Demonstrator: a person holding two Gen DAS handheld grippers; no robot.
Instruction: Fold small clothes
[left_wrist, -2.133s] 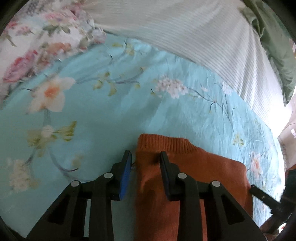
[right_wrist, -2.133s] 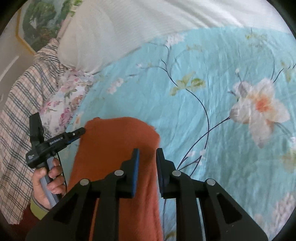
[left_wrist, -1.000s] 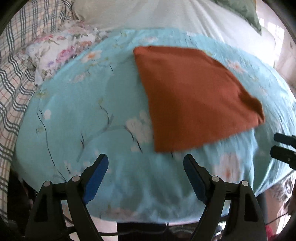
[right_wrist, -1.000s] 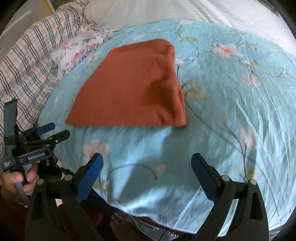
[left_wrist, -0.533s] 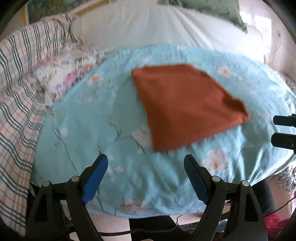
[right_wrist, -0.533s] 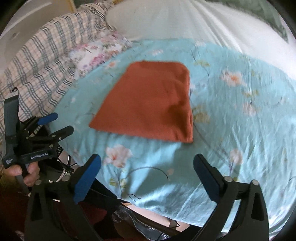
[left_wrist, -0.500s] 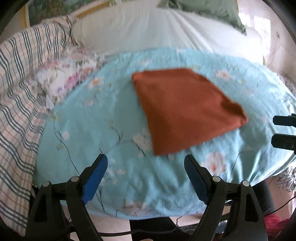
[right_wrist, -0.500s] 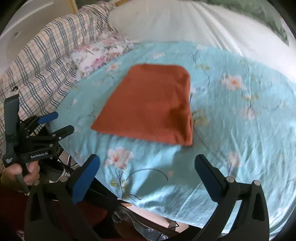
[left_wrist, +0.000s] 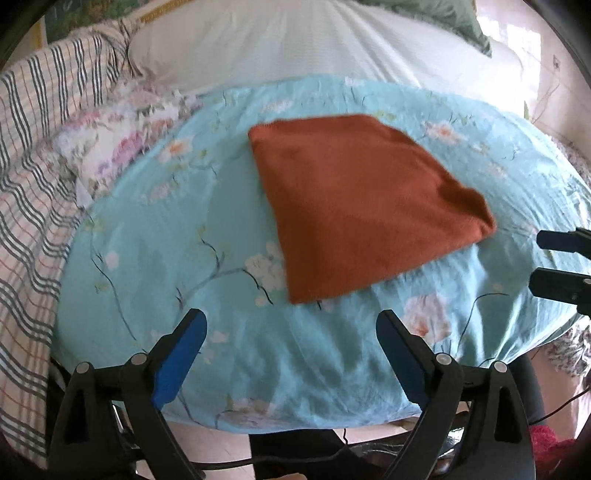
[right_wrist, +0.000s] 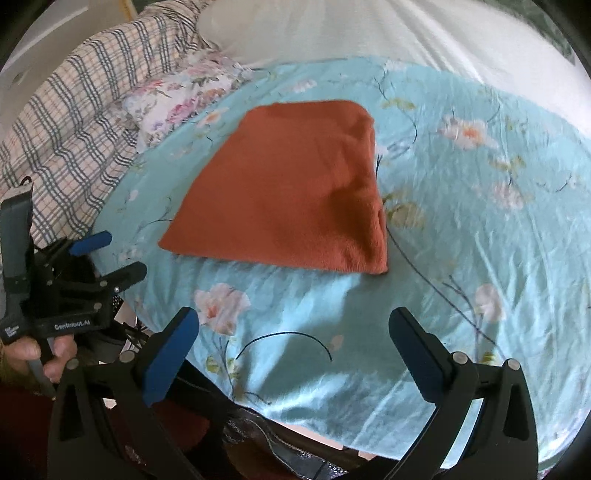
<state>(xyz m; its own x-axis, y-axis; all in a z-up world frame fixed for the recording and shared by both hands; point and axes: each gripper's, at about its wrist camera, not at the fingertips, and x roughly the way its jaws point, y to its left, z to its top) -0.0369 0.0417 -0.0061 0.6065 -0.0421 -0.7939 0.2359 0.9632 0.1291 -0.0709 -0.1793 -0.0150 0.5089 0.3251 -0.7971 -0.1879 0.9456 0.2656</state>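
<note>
A folded rust-orange knit garment (left_wrist: 362, 199) lies flat on the turquoise floral sheet (left_wrist: 166, 229); it also shows in the right wrist view (right_wrist: 288, 188). My left gripper (left_wrist: 291, 332) is open and empty, held back over the sheet's near edge, well short of the garment. My right gripper (right_wrist: 295, 332) is open and empty, also held back from the garment. The left gripper (right_wrist: 107, 254) shows at the left of the right wrist view, and the right gripper (left_wrist: 561, 258) at the right edge of the left wrist view.
A plaid blanket (left_wrist: 26, 177) and a floral pillow (left_wrist: 110, 147) lie to the left. A white striped duvet (left_wrist: 295, 40) and a green pillow (left_wrist: 436, 18) lie behind. The floor shows below the sheet's near edge (left_wrist: 295, 417).
Both grippers let go of the orange garment, opened wide and pulled back and up from it. The garment now lies folded on the sheet.
</note>
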